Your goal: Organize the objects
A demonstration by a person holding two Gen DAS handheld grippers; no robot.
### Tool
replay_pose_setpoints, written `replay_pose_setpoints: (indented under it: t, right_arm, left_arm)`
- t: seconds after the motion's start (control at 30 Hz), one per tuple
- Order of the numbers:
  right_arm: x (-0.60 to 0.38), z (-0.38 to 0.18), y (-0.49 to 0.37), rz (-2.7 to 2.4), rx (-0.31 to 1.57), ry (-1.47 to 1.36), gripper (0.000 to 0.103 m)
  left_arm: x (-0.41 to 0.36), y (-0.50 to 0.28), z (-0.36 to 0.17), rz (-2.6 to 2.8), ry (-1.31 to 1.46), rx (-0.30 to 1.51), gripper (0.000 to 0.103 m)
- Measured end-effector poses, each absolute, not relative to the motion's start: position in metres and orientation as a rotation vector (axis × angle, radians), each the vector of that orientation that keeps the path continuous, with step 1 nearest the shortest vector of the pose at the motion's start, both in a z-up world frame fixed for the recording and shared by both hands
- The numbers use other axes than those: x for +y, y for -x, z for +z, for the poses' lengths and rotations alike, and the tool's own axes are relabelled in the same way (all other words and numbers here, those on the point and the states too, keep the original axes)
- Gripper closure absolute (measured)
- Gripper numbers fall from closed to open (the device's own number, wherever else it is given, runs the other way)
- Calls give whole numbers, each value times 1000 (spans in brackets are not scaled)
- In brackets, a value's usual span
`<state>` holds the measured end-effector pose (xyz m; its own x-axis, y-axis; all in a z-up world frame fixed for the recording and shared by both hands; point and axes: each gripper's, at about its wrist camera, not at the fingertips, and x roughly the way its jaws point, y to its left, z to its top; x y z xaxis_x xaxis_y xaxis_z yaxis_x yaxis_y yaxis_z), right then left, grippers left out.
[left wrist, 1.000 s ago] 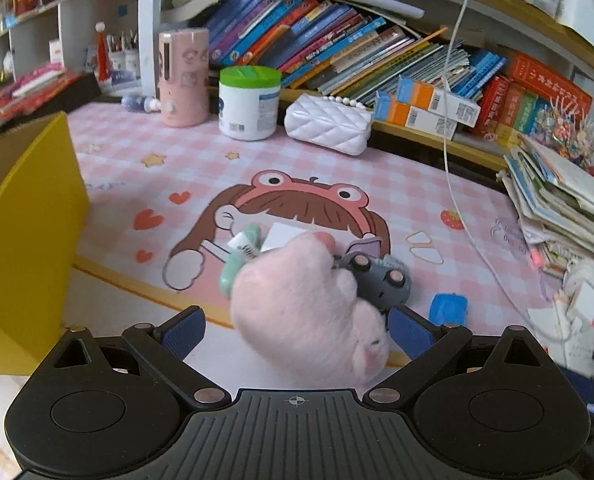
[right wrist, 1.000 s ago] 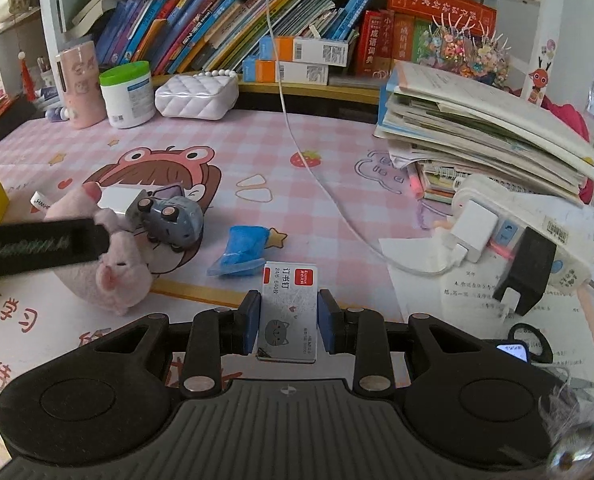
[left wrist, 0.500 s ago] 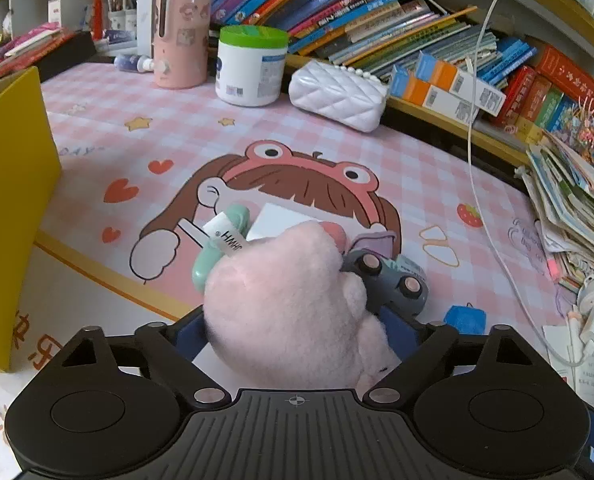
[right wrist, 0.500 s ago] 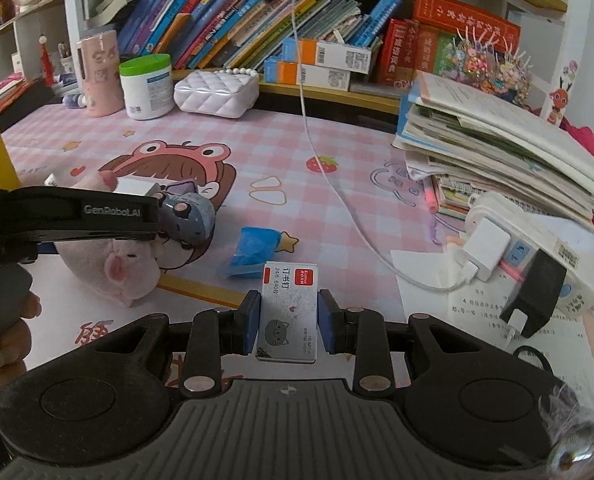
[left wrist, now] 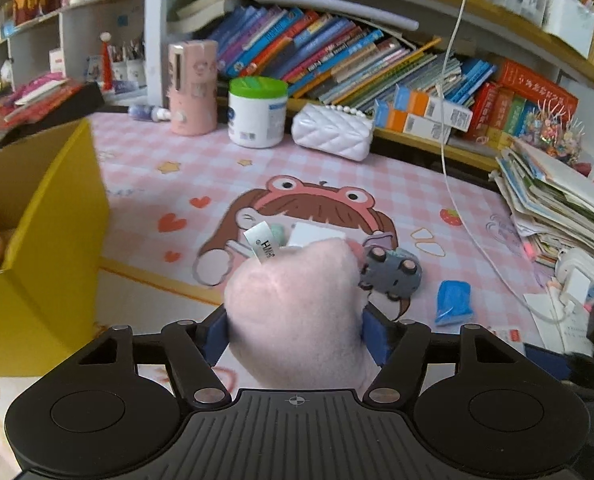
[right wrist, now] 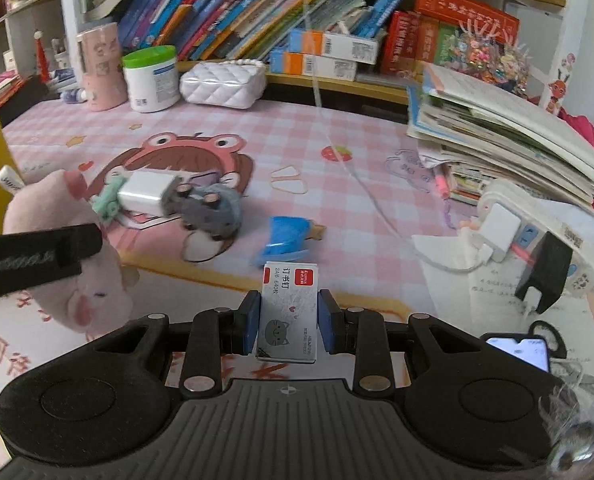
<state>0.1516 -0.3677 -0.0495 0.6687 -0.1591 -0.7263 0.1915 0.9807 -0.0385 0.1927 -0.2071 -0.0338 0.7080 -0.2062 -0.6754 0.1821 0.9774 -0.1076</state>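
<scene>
The pink plush pig (left wrist: 293, 312) sits between the blue pads of the left gripper (left wrist: 295, 334), whose jaws are closing on its soft body just above the desk mat (left wrist: 417, 184). The plush squashes easily, so the pads may catch only fur and let it slip free on the lift. The right gripper (right wrist: 288, 322) is clamped on a small box of staples (right wrist: 288, 316), held by its narrow sides; a tilt could let it slide out. Just beyond the pig lie a grey toy car (left wrist: 391, 274), a white charger block (right wrist: 149, 192) and a mint-green trinket (right wrist: 107, 202), all close enough to be dragged along. Further left stands the yellow box (left wrist: 57, 240), whose wall the pig could clip.
</scene>
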Motion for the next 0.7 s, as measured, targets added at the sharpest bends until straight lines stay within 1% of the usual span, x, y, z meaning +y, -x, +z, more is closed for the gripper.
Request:
replay_pose_setpoints:
  t: [0.37, 0.7]
  right_arm:
    - [-290, -38, -131, -111, 795, 21, 75]
    - [-210, -31, -95, -33, 788, 79, 75]
  left_arm:
    - [-134, -144, -22, -114, 11, 704, 37]
    - [-62, -97, -17, -36, 24, 694, 37]
